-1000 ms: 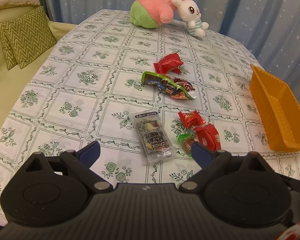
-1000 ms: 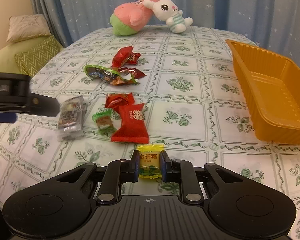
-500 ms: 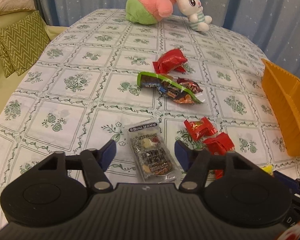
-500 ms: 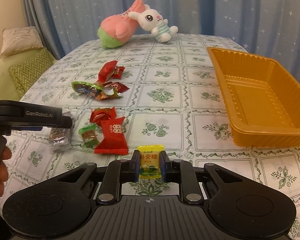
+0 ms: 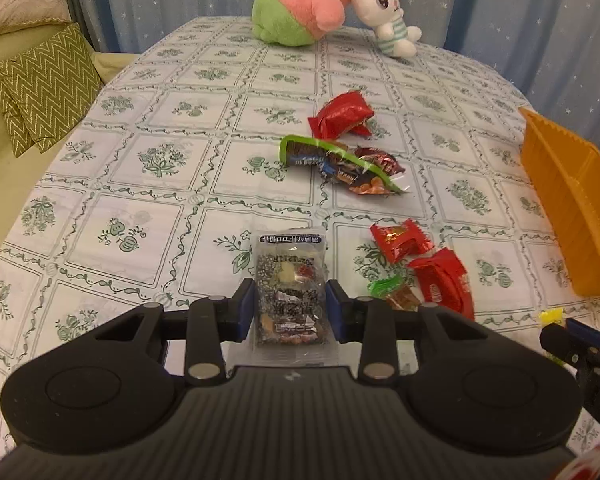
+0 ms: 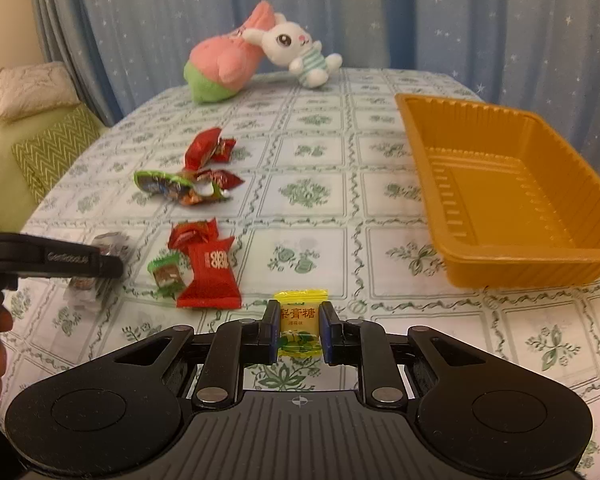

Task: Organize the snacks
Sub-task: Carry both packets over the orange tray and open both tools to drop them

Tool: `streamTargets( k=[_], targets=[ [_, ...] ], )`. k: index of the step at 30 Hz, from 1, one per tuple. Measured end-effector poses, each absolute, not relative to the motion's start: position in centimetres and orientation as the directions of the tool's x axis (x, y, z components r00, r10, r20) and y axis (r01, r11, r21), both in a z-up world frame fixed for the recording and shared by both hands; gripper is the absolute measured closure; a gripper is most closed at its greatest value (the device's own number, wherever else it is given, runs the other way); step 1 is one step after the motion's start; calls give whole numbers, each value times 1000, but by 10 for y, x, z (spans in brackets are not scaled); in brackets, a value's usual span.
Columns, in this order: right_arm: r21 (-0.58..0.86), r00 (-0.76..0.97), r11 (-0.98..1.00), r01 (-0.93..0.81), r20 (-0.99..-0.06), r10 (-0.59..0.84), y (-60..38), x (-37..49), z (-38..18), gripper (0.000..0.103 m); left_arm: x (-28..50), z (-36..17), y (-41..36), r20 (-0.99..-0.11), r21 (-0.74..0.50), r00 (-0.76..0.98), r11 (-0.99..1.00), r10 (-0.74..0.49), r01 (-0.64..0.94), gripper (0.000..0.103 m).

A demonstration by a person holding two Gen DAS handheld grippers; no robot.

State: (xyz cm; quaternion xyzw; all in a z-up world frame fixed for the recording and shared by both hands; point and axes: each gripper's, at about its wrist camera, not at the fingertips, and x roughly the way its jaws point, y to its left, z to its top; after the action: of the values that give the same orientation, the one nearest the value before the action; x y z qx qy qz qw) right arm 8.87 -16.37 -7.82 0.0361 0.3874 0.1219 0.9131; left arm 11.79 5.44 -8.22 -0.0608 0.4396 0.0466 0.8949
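Your left gripper [image 5: 290,310] is closing its fingers on a clear nut-mix packet [image 5: 290,286] near the surface's front edge; the pads touch its sides, long axis running away from you, label unreadable. Your right gripper [image 6: 299,330] pinches a yellow candy [image 6: 300,316] printed 梨膏糖, upright. Beyond lies a red packet [image 6: 212,274] marked 88. The orange tray [image 6: 532,256] sits toward the right edge, partly cut off.

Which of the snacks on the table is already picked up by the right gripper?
The small yellow candy, pinched between the right gripper's pads. It is the only yellow wrapper; the red, green and clear packets lie to its left on the tablecloth.
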Motion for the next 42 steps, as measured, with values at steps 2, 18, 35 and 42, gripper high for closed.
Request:
streamTargets(
  k=[2,18,35,42],
  targets=[
    [164,682,968,-190,-687,250,-168,86,-72,83,113,-71,48,-782,-75,623,989,18,-124,69],
    [167,801,985,-34,-585,127,-276,100,-10,83,139,-6,-95,-694,-178,680,972,-236,155,69],
    [239,787,967,85,-611,82,-366,145,-19,83,181,-24,-193,-703,-222,615,932,-357,287,68],
    [255,783,963,90,-616,90,-372,147,-20,83,180,-23,-190,-694,-194,638,939,-335,283,56]
  ],
)
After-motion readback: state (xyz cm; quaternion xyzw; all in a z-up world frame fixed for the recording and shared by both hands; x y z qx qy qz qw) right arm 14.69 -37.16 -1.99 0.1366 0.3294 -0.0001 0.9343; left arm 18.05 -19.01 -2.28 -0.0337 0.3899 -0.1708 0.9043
